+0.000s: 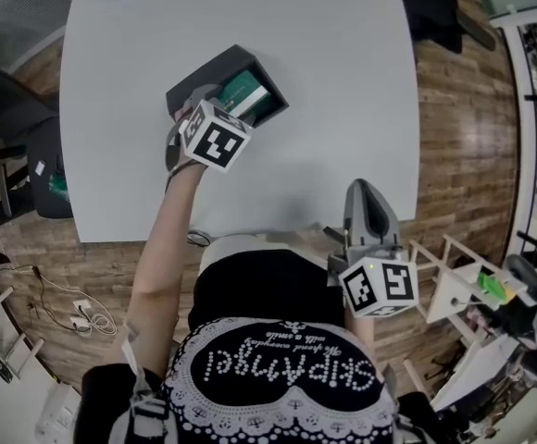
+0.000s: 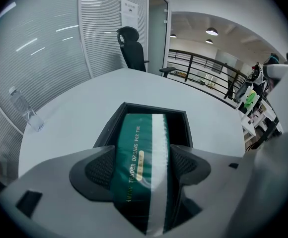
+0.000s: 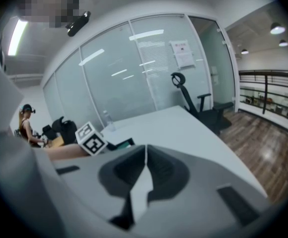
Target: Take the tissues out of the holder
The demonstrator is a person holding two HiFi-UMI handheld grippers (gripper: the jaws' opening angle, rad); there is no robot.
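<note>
Left tool (image 1: 220, 109): the jaws are clamped on the two long sides of a green tissue pack (image 2: 136, 133), one pad on each side. The left gripper view (image 2: 141, 166) shows the pack filling the gap between the pads, with a white stripe along its length and gold lettering on the green face.

Tissue pack (image 1: 243, 93): its far end sits inside the open top of the black holder (image 2: 181, 119). The near end reaches back between the jaws. Whether it rests on the holder floor or is raised cannot be told.

Holder (image 1: 206, 78): stands on the white worktop (image 1: 343, 81), towards its left half and set at an angle to the edges.

Right tool (image 1: 363, 192): held low at the near edge of the worktop, well apart from the holder. In its own view (image 3: 145, 163) the jaws are together with nothing between them.

Other items: a clear bottle (image 2: 27, 112) stands near the far left edge of the worktop. A black office chair (image 2: 132, 47) stands beyond the worktop by the glass wall.
</note>
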